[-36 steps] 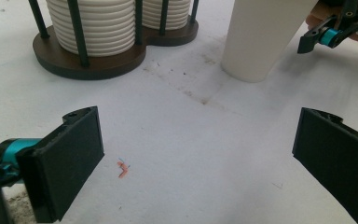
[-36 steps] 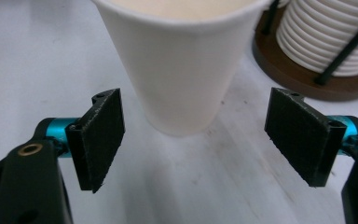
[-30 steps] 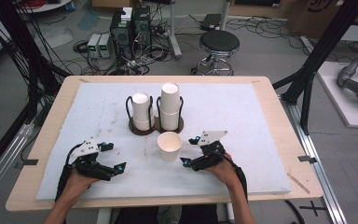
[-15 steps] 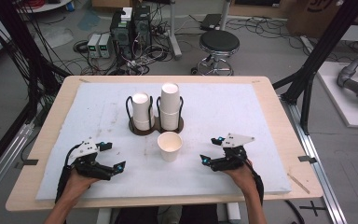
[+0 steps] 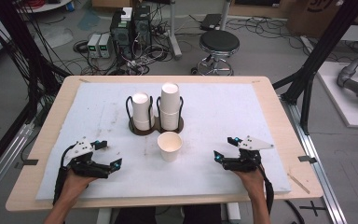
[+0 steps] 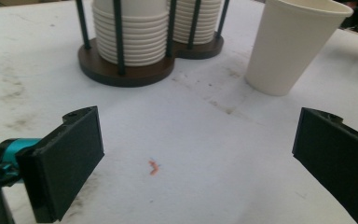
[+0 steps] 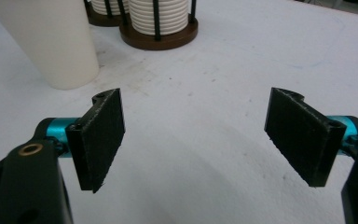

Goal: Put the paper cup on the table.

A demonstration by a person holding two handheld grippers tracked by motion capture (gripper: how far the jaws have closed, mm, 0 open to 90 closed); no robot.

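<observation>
at the worktop's (image 5: pixel 279 116) centre stood the paper cup (image 5: pixel 170 146), upright, at six o'clock of the cup rack (image 5: pixel 154 125). both grippers, left (image 5: pixel 103 155) and right (image 5: pixel 225 148), had fingers wide, empty. a careless sideways approach could probably tip the light cup.

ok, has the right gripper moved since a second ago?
Yes. The right gripper has slid right, away from the single white paper cup it sat beside, toward the table's right edge. Its jaws are open and empty.
</observation>
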